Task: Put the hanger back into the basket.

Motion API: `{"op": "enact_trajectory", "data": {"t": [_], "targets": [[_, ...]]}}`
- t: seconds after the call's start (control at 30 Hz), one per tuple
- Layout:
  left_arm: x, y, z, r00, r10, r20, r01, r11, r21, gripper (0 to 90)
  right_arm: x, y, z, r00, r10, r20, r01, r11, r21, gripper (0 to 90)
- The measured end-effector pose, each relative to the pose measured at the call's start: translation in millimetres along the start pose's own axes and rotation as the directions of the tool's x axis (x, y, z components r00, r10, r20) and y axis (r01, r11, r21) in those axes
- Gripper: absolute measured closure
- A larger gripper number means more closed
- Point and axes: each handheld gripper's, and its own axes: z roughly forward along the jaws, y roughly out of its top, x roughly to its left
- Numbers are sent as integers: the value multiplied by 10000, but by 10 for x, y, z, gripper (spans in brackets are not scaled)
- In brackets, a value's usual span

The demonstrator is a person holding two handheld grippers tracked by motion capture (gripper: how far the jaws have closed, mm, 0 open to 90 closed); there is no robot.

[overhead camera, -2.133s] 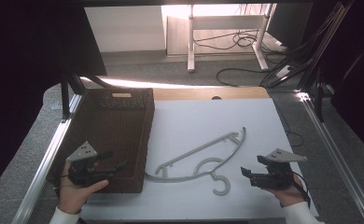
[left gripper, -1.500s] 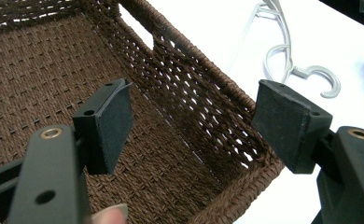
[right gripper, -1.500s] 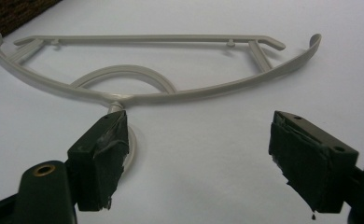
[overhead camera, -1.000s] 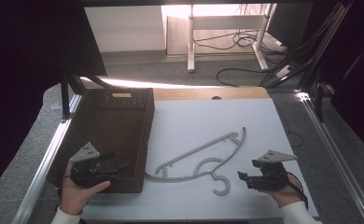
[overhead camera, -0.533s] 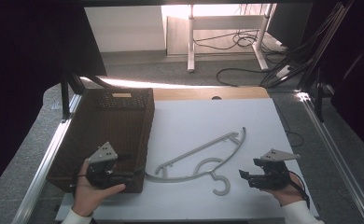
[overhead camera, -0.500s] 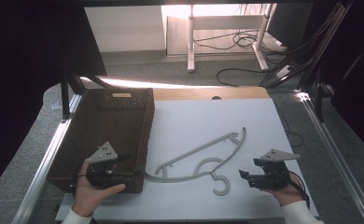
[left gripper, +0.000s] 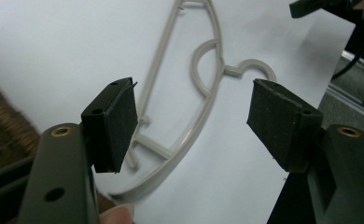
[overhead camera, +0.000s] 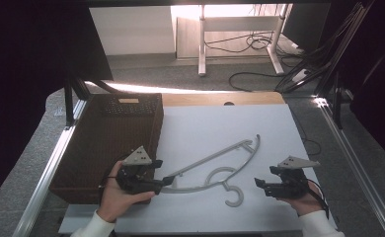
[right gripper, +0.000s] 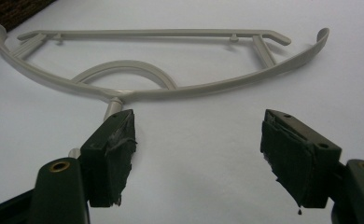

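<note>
Grey plastic hanger (overhead camera: 215,168) lies flat on the white counter (overhead camera: 220,128), its long arm running from near the basket up toward the far right, its hook (overhead camera: 235,196) curled at the near side between the two hands; no brand, label or writing can be read on it or on anything else in view. The left hand-held gripper (overhead camera: 168,181) sits at the left tip of the hanger, beside the near right corner of the dark woven basket (overhead camera: 111,140), and in the left gripper view (left gripper: 192,121) its two black pads stand wide apart, with the hanger's curved end seen on the counter between and beyond them; the pads press on nothing, though the jaws have just been closing a little. Whether a jaw tip brushes the hanger's end cannot be told from the high view. The right hand-held gripper (overhead camera: 258,183) rests low over the counter just right of the hook, apart from it. In the right gripper view (right gripper: 199,154) its jaws are spread and empty, the hanger's neck running down behind the left pad, bare white counter between them.
</note>
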Motion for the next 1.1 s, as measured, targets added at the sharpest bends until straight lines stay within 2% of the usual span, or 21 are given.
{"op": "enact_trajectory", "data": {"t": [0.13, 0.37, 0.53, 0.7, 0.9, 1.03, 1.1], "targets": [[-45, 70, 141, 9994, 292, 194, -300, 9986, 437, 318, -14, -8, -1, 10000, -10, 8, 10, 10000, 24, 264], [-93, 160, 367, 9966, 533, 621, -584, 9947, 845, 325, -22, -17, 8, 10000, -33, 8, 33, 9999, 98, 259], [-133, 207, 568, 9944, 742, 758, -839, 9873, 1348, 333, -21, -21, 17, 10000, -71, 5, 71, 9999, 140, 258], [-137, 236, 780, 9925, 695, 1010, -870, 9798, 1803, 340, -23, -26, 22, 10000, -78, 8, 78, 9998, 178, 256], [-137, 231, 998, 9892, 917, 1144, -1175, 9626, 2440, 362, -35, -38, 26, 9999, -108, 17, 107, 9996, 261, 254], [-110, 199, 1118, 9887, 929, 1178, -1228, 9525, 2786, 390, -36, -45, 29, 9999, -105, 21, 104, 9995, 303, 252], [-95, 178, 1177, 9870, 1042, 1222, -1367, 9443, 2992, 405, -33, -47, 32, 9999, -108, 27, 107, 9994, 330, 251]]}}
